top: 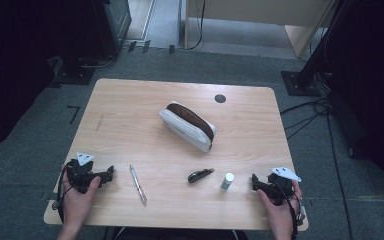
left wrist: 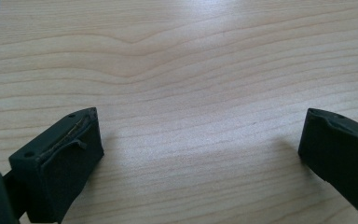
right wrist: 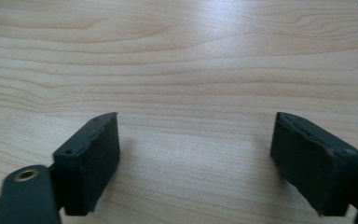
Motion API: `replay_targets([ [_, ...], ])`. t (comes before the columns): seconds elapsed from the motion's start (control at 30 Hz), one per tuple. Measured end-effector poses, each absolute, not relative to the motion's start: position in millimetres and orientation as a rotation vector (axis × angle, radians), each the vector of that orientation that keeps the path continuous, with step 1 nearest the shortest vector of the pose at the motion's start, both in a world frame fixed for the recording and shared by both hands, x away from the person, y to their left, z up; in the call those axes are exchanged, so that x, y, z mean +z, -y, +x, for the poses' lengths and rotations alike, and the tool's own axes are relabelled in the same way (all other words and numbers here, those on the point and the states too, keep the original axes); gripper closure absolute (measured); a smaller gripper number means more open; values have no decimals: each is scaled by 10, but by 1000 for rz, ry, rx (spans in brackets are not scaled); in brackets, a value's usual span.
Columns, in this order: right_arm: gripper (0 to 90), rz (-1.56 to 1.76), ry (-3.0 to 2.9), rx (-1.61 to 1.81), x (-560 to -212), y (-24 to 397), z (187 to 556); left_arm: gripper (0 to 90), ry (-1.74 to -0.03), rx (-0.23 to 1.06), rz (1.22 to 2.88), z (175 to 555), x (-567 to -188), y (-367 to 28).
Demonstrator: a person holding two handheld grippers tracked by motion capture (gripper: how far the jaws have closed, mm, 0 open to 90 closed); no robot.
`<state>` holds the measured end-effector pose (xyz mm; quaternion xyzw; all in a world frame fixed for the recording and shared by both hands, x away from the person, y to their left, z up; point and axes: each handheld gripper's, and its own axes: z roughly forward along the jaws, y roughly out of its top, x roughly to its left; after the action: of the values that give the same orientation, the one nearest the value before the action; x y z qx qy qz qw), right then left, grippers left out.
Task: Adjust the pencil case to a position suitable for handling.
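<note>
two claws rest low on the near edge of the desk (top: 130, 100), one in each hand, and both are spread wide with nothing between the jaws. the left claw (top: 107, 174) lies at the near left corner, the right claw (top: 256, 181) at the near right. in both gripper views only bare wood grain is seen between the black pads.

nearest the left claw a slim pen (top: 138, 185) is laid at a slant, just to its right. nearest the right claw a small white tube with a green band (top: 227, 181) stands upright, and a dark clip-like object (top: 200, 175) is laid just left of the tube. a white pencil case (top: 187, 126) with a brown opening sits mid-desk, well apart from both claws, its mouth apparently unzipped.

several slips could be expected from here. the upright tube is likely to be knocked over if it is approached from the side with the jaws so wide, and it could be rolled toward the near edge. the pen is thin and flat on the wood, so it could be pushed away rather than pinched if the jaws are lowered unevenly. the case is soft and could be shoved back when something is pressed into it.

the desk is of pale wood with rounded corners and a dark round cable port (top: 220, 98) near the far edge. grey carpet, trailing cables (top: 305, 117) and dark equipment stands are seen around it.
</note>
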<state>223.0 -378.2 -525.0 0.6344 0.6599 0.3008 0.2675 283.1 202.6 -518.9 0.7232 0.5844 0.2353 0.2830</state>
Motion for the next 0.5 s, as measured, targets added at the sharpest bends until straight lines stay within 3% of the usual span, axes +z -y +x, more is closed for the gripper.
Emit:
replay_targets([
  [0.07,249,1699,-1780,831,-5244,3765,2219,0,-1565,630,1935,2831,-5189,-2025],
  [0.5,388,1522,-1832,1080,-4711,3637,2360,0,-1564,630,1935,2829,-5189,-2024],
])
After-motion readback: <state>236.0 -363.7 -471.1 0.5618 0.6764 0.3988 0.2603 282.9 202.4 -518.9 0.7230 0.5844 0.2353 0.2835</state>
